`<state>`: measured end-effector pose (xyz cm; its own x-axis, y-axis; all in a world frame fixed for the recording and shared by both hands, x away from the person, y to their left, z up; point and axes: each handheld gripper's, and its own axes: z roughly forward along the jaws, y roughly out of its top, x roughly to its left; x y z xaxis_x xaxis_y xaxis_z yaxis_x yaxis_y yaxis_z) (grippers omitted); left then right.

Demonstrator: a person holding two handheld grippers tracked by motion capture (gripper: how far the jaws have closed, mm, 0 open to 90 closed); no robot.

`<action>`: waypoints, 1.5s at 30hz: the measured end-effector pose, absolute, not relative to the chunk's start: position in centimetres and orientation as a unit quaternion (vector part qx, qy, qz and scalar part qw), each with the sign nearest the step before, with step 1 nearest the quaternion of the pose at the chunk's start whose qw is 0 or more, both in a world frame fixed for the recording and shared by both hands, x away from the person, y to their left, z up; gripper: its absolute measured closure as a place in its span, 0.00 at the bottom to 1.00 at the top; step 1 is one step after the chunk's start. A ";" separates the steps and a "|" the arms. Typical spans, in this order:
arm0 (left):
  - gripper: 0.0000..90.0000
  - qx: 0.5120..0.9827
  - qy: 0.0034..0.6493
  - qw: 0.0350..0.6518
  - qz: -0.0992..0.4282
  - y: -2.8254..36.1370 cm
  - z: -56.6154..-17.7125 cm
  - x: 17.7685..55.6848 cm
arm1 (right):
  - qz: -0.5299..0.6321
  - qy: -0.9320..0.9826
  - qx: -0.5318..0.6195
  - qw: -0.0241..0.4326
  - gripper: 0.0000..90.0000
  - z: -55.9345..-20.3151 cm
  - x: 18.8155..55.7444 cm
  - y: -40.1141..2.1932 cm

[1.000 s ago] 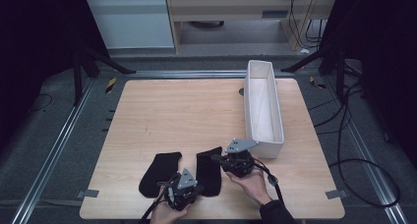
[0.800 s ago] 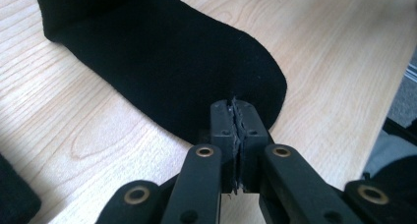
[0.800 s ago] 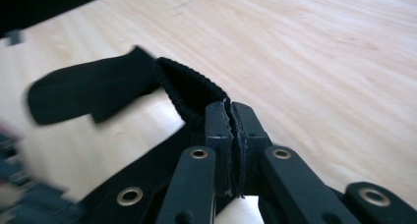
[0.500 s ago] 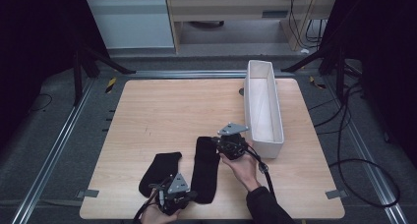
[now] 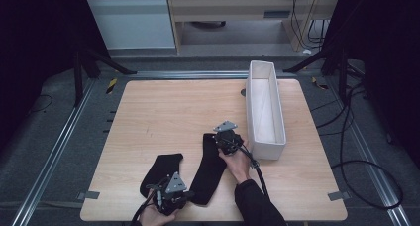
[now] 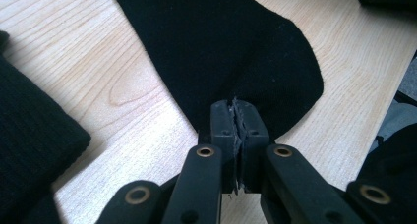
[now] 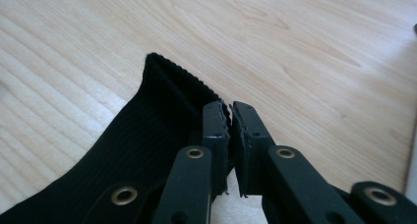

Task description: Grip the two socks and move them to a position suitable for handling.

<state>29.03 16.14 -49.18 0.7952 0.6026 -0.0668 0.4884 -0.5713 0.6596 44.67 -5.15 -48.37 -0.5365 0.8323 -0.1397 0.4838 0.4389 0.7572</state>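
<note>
Two black socks lie on the wooden table [image 5: 163, 112] near its front edge. The longer sock [image 5: 210, 166] is stretched out lengthwise. My left gripper [image 5: 185, 195] is shut on its near end, and in the left gripper view the fabric [image 6: 221, 47] is pinched at the tips of that gripper [image 6: 235, 106]. My right gripper [image 5: 217, 139] sits at the far cuff end. Its jaws have just been opening: in the right gripper view a narrow gap shows at the gripper [image 7: 230, 108], with nothing in it, and the ribbed cuff [image 7: 167, 96] lies beside the left jaw. The other sock [image 5: 161, 171] lies to the left.
A long white bin [image 5: 266, 149] stands along the table's right side, close to my right hand. Bare wood stretches across the middle and back of the table. Metal rails, dark stands and cables surround the table.
My right gripper has moved away from the person, up the table, drawing the sock out long. The left gripper has stayed near the front edge, still holding the sock.
</note>
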 end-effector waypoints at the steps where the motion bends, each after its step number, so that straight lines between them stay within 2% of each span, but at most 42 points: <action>1: 0.97 0.882 0.310 0.344 0.083 16.1 -49.2 29.0 | 0.341 0.806 0.408 0.260 0.92 -48.2 44.7 -5.3; 5: 0.93 0.879 0.312 0.349 0.090 16.1 -49.2 29.1 | 0.353 0.797 0.406 0.272 0.85 -47.3 44.4 -5.8; 12: 0.71 0.861 0.326 0.374 0.109 16.9 -48.0 28.9 | 0.400 0.796 0.379 0.250 0.73 -45.6 42.9 -6.2; 16: 0.63 0.843 0.352 0.385 0.135 18.6 -46.9 29.3 | 0.440 0.793 0.356 0.226 0.66 -44.5 41.8 -6.0; 24: 0.59 0.800 0.423 0.387 0.175 23.7 -46.0 30.1 | 0.478 0.801 0.304 0.192 0.58 -42.2 40.5 -3.7; 28: 0.58 0.787 0.454 0.369 0.195 26.4 -46.2 29.9 | 0.489 0.809 0.276 0.171 0.56 -41.9 39.9 -1.7; 36: 0.56 0.788 0.478 0.334 0.195 28.4 -47.6 29.8 | 0.469 0.846 0.228 0.114 0.63 -44.2 38.8 2.0; 45: 0.58 0.810 0.468 0.301 0.185 27.6 -48.6 29.9 | 0.416 0.890 0.174 0.073 0.62 -47.9 37.0 5.0</action>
